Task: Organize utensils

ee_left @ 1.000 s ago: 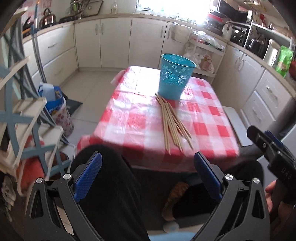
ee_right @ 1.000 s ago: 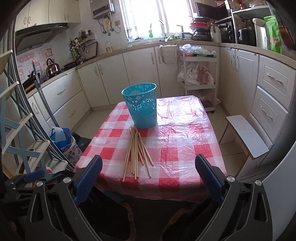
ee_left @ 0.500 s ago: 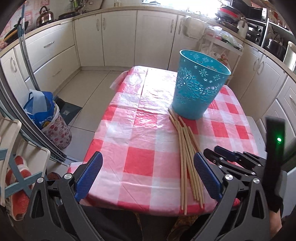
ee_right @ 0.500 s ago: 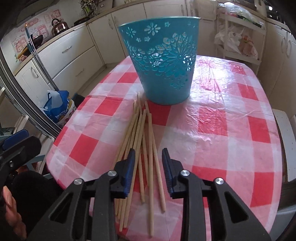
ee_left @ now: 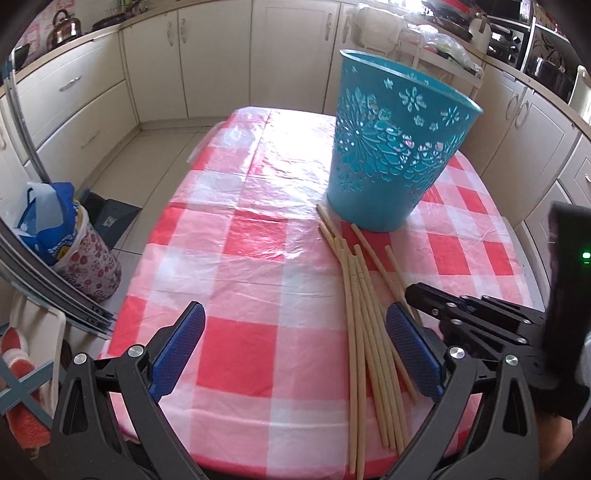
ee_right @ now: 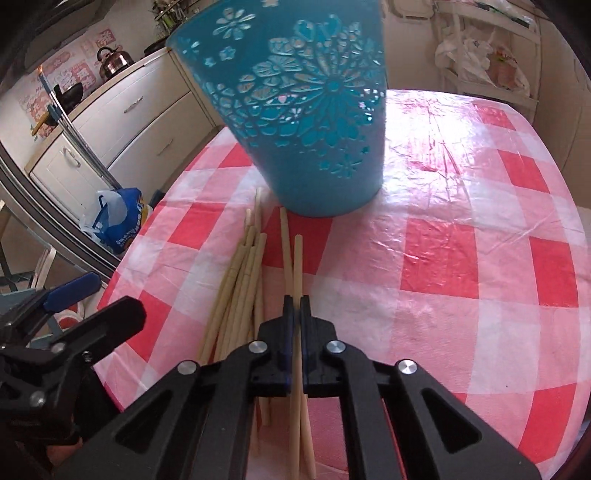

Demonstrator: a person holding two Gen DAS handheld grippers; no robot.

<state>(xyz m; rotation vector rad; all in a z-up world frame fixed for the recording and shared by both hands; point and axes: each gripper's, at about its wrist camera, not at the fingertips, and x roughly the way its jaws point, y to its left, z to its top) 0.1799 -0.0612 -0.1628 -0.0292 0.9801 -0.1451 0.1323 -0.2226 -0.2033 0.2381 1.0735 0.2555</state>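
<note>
Several pale wooden chopsticks (ee_left: pixel 360 295) lie in a loose bundle on the red-and-white checked tablecloth (ee_left: pixel 240 258), their far ends by a teal cut-out bucket (ee_left: pixel 391 155). The left gripper (ee_left: pixel 295 325) hovers open over the cloth; the bundle's near part lies just inside its right finger. In the right wrist view the right gripper (ee_right: pixel 294 301) is shut on one chopstick (ee_right: pixel 297 258) at the right edge of the bundle (ee_right: pixel 243 273), in front of the bucket (ee_right: pixel 306 110). The right gripper's tip (ee_left: pixel 417 291) also shows at the left wrist view's right side.
The table's near edge is right below both grippers. A blue-and-white bag (ee_left: pixel 48 221) stands on the floor to the left. Cream cabinets ring the room, with a kettle (ee_left: pixel 68 27) on the counter and a white trolley (ee_right: pixel 487 55) behind the table.
Both grippers came forward and down over the table. The right gripper's jaws went from wide open to shut around one chopstick. The left gripper stayed open.
</note>
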